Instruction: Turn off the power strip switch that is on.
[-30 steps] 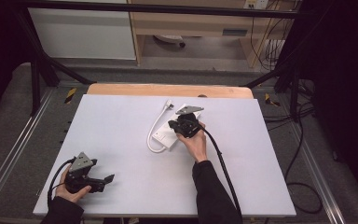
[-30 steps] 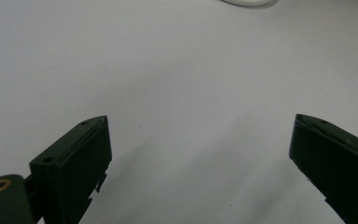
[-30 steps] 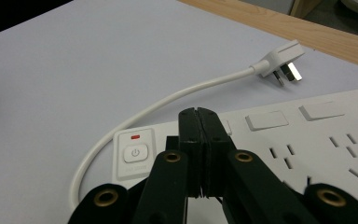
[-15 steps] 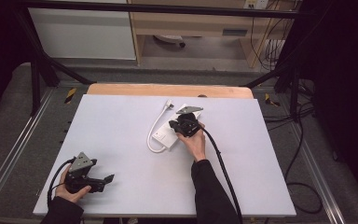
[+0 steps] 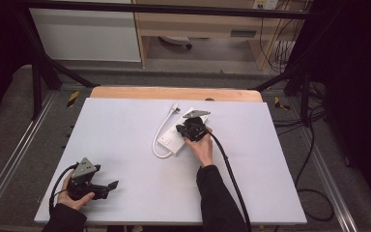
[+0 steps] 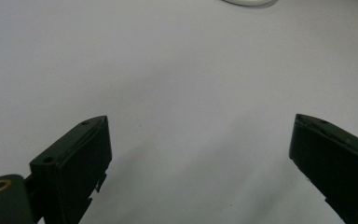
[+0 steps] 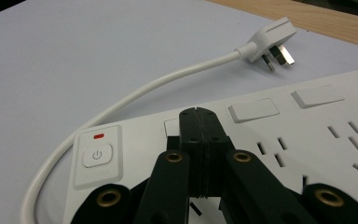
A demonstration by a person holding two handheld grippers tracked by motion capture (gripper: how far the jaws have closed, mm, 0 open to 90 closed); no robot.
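A white power strip (image 5: pixel 174 140) (image 7: pixel 270 149) lies near the middle of the white table, its white cable (image 5: pixel 160 133) (image 7: pixel 135 95) looping to a plug (image 5: pixel 175 108) (image 7: pixel 272 44) farther back. My right gripper (image 5: pixel 186 129) (image 7: pixel 199 119) is shut with nothing between its jaws; the closed tips rest over a small rocker switch on the strip, right of the power button (image 7: pixel 98 155). My left gripper (image 5: pixel 110 186) (image 6: pixel 198 140) sits near the table's front left corner, jaws wide open over bare table.
The white table top (image 5: pixel 125 121) has a wooden strip (image 5: pixel 174 93) along its far edge. Metal frame rails run along both sides. A black cable (image 5: pixel 232 169) trails from the right gripper toward the front.
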